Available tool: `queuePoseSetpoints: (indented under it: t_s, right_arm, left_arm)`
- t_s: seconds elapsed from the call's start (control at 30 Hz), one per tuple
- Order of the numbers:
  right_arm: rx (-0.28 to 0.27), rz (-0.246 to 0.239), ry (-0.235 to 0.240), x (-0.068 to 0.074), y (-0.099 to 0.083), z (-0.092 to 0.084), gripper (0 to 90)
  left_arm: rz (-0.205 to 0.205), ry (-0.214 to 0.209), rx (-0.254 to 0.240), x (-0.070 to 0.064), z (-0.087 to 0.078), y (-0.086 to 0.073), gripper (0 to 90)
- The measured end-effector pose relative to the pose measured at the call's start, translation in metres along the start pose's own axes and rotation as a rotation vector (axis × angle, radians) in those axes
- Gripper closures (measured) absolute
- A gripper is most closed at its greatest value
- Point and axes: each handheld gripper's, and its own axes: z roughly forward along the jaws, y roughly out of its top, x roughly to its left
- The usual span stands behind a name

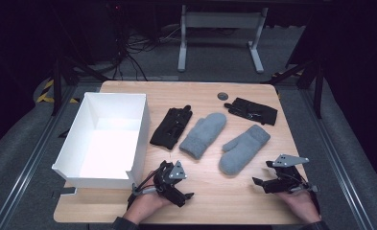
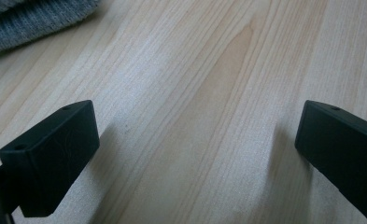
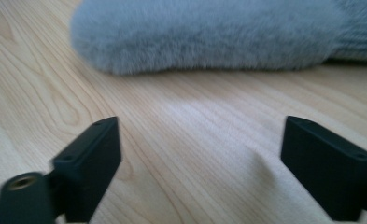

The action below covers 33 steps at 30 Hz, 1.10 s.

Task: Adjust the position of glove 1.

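Mittens and gloves were what this one seemed to be about, though nobody gave us a task, so that's our guess. Going left to right across the wooden table (image 1: 210, 201): the white box (image 1: 88, 165) sat open and looked empty on the left side. Just beside it lay a black glove (image 1: 171, 127), then a grey mitten (image 1: 203, 135) touching or nearly touching that glove, then a second grey mitten (image 1: 243, 148) a little apart, and a second black glove (image 1: 252, 111) further back toward the far right, with a small dark disc (image 1: 223, 96) near it.

We had the left gripper (image 1: 185, 196) down near the box's front corner, jaws spread wide over bare wood with nothing between them. In the left gripper view a knitted grey cuff (image 2: 31, 18) peeked in at the top left. The right gripper (image 1: 259, 182) was also wide open and empty, pointing at the fluffy mitten (image 3: 209, 35) just ahead of it.

Our read: nothing had been picked up yet, so this was the very start. Next move probably called for easing the right jaws forward around the mitten's edge and pinching enough fabric so it doesn't slip
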Motion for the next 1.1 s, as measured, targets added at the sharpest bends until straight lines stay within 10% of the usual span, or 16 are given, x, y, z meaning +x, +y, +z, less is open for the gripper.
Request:
queuePoseSetpoints:
  t_s: [0.5,1.1]
  right_arm:
    - [-0.049,0.008,0.08,-0.007,0.033,0.0,89.1]
    - [-0.06,0.006,0.055,-0.029,0.067,0.025,90.0]
  left_arm:
    - [-0.012,0.003,-0.006,0.0,0.0,0.0,0.5]
    - [-0.005,0.008,0.0,0.001,0.0,0.0,0.5]
